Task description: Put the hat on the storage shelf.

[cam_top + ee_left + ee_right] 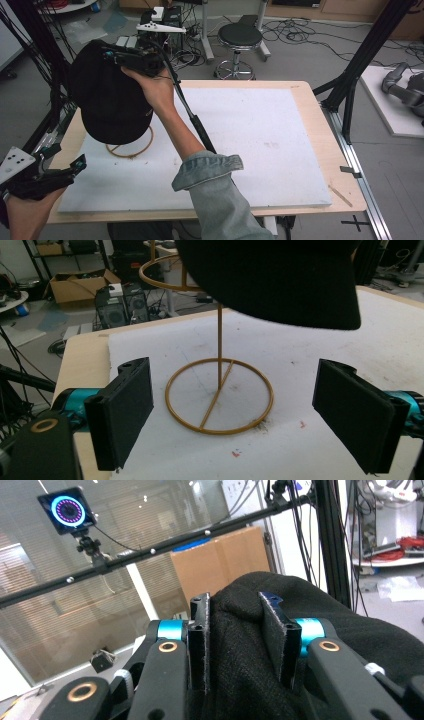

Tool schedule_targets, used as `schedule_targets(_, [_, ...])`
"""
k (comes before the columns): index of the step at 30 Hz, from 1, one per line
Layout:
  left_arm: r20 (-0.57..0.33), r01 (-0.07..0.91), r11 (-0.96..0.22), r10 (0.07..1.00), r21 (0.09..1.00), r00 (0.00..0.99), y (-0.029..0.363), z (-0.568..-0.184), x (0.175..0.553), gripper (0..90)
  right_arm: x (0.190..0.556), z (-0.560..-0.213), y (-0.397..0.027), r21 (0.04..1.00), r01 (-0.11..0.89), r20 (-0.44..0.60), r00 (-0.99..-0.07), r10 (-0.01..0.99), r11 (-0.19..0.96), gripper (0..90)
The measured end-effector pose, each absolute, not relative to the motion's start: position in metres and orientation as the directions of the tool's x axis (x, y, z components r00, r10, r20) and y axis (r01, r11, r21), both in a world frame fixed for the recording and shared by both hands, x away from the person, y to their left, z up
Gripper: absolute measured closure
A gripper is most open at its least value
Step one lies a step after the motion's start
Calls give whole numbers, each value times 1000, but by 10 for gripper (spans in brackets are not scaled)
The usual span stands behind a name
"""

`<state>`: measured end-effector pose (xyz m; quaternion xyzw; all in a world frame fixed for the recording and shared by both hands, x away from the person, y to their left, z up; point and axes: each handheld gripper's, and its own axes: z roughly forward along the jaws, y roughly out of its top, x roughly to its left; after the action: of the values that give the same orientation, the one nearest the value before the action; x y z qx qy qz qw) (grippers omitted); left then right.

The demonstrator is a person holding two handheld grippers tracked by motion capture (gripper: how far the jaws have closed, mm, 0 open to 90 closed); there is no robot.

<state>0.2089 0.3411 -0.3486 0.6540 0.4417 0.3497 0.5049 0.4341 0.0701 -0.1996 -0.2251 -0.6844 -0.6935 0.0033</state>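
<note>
A black cap (107, 100) hangs over a gold wire stand (220, 390) at the table's left. My right gripper (131, 59) is shut on the cap's top; in the right gripper view the black fabric (245, 645) is bunched between the two jaws (235, 635). The stand's base ring (131, 148) shows under the cap, and its upper ring (160, 277) sits just beside the cap's brim (280, 285). My left gripper (75, 165) is low at the table's front left corner, open, pads (125, 410) wide apart, facing the stand with nothing between them.
A white foam sheet (250, 135) covers most of the wooden table (310, 100). Beyond the table stand a black stool (239, 37), computer cases and floor cables. Black frame posts (360, 55) rise at the right, and a cardboard box (80, 285) sits at the far left.
</note>
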Motion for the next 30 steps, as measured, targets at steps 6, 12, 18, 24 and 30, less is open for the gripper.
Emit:
schedule_targets(6, [12, 225, -101, 930, 969, 368, 341, -349, 210, 167, 441, -210, 81, 942, 332, 329, -893, 307, -42, 686])
schedule_targets(12, [13, 224, -103, 929, 969, 369, 340, -348, 210, 167, 445, -219, 91, 939, 344, 330, -890, 313, -13, 684])
schedule_targets(18, [16, 222, -105, 930, 969, 368, 339, -348, 209, 167, 447, -227, 102, 937, 349, 327, -888, 324, 13, 684])
schedule_targets(24, [16, 222, -104, 930, 969, 368, 339, -348, 209, 167, 452, -232, 109, 931, 363, 330, -879, 343, 32, 682])
schedule_targets(30, [17, 223, -108, 928, 969, 373, 337, -349, 210, 166, 457, -237, 117, 920, 389, 344, -856, 385, 43, 681])
